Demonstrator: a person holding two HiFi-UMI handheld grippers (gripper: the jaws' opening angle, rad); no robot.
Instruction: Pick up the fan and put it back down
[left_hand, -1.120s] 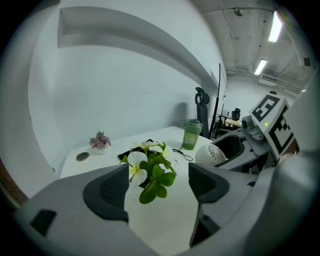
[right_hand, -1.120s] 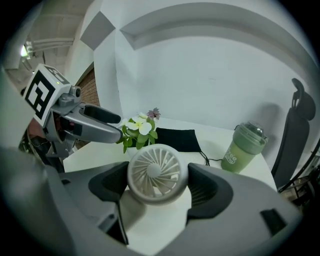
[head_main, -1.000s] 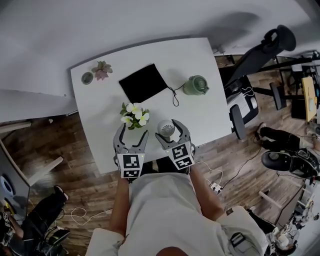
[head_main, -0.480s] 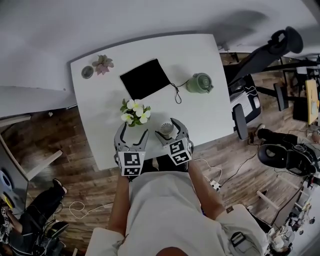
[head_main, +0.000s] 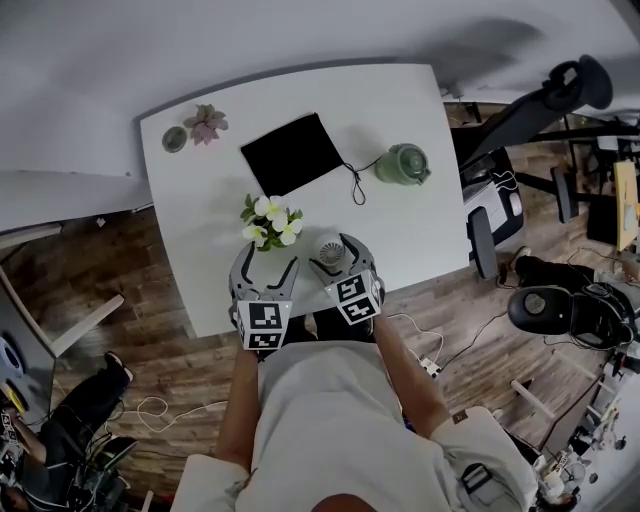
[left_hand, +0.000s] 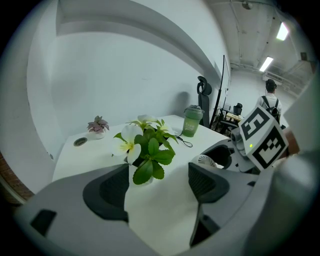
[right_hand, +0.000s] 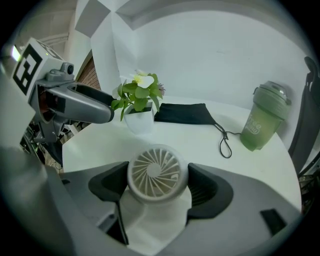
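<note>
Where the right gripper (right_hand: 157, 189) clamps both pads on the small round white plastic fan (right_hand: 154, 172), the fan lies squarely between its jaws, grille toward the camera, body upright; low over the white table's (head_main: 200, 230) near edge, contact unclear; left gripper (left_hand: 157, 189) alongside, half open, empty; white-flowered pot plant (head_main: 270, 225) just beyond.

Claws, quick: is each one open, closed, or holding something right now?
Left claw: open, holding nothing.
Right claw: closed on the small white fan.
</note>
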